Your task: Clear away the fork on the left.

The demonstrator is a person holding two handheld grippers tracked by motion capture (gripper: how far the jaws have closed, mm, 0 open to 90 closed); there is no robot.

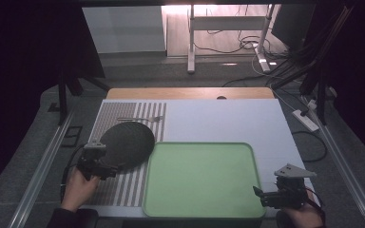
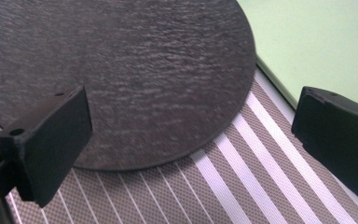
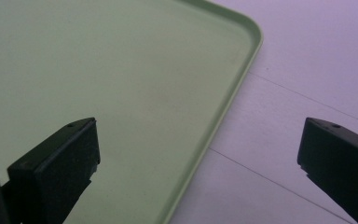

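Note:
A dark round slate plate point(image 1: 126, 142) lies on a grey striped placemat point(image 1: 119, 190) at the table's left. Its right edge reaches the rim of an empty pale green tray point(image 1: 199, 180) in the front middle. A metal fork point(image 1: 141, 118) lies on the placemat beyond the plate. My left gripper point(image 1: 115, 169) is open at the plate's near edge. In the left gripper view the plate point(image 2: 135, 70) sits between and ahead of the left gripper point(image 2: 193, 112). My right gripper point(image 1: 258, 194) is open over the tray's near right corner point(image 3: 98, 60), with nothing between the jaws of the right gripper point(image 3: 200, 133).
A white board point(image 1: 228, 118) covers the table, with a wooden strip point(image 1: 190, 92) along its far edge. A power strip point(image 1: 306, 119) and cables lie on the floor to the right. A desk frame point(image 1: 228, 28) stands farther back.

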